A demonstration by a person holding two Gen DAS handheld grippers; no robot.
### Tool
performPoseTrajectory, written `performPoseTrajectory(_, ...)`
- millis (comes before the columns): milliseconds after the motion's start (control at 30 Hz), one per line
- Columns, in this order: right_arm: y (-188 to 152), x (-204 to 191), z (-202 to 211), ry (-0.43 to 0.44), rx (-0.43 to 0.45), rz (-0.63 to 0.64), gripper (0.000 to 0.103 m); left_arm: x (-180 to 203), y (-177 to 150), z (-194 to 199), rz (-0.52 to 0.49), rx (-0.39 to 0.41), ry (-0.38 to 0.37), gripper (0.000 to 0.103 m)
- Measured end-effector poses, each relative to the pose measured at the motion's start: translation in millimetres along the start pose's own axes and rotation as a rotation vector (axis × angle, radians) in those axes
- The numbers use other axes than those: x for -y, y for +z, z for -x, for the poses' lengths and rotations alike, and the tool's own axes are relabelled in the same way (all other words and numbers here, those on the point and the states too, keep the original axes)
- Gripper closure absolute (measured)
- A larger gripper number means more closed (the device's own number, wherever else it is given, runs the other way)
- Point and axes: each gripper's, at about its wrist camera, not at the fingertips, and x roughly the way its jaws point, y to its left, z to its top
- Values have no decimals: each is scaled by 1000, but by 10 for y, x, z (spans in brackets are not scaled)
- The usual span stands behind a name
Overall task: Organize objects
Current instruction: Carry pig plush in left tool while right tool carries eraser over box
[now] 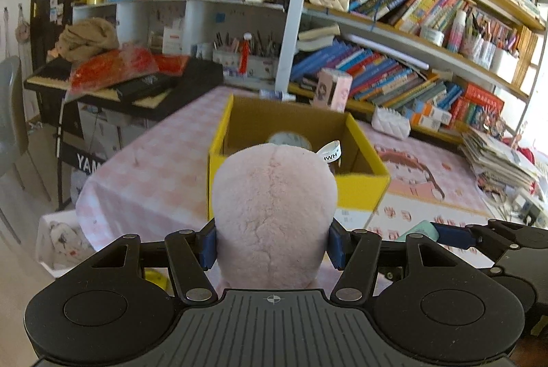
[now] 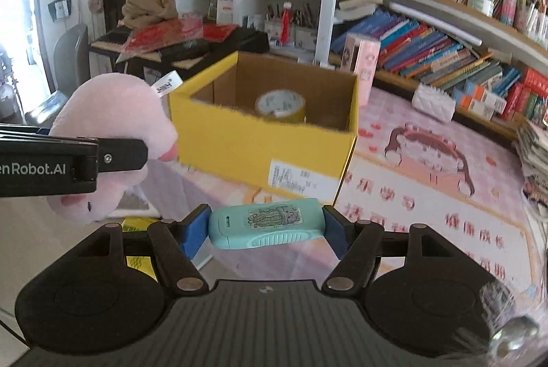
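My left gripper (image 1: 273, 245) is shut on a pink plush toy (image 1: 274, 216) and holds it in the air just before the near wall of a yellow cardboard box (image 1: 363, 192). The toy also shows in the right wrist view (image 2: 113, 117), left of the box (image 2: 239, 144). A roll of tape (image 2: 280, 105) lies inside the box. My right gripper (image 2: 265, 230) is shut on a small teal device (image 2: 267, 224) with a sticker, held crosswise in front of the box above the tablecloth.
The box stands on a pink checked tablecloth (image 2: 428, 195). A bookshelf (image 1: 411, 65) runs along the right. A pink carton (image 2: 363, 58) and a white quilted pouch (image 2: 433, 101) sit behind the box. A stack of papers (image 1: 496, 158) lies at right. A keyboard stand (image 1: 102, 86) is at left.
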Motion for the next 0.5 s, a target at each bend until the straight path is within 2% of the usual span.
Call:
performPoseTrajectory(233,364,240,-194,-26,84,-6,35,83,310,-286,-4,42,18,44)
performPoseTrajectory(500,864,577,-842,-72,110,72,35,157,721,-1012,-17,30,97,44)
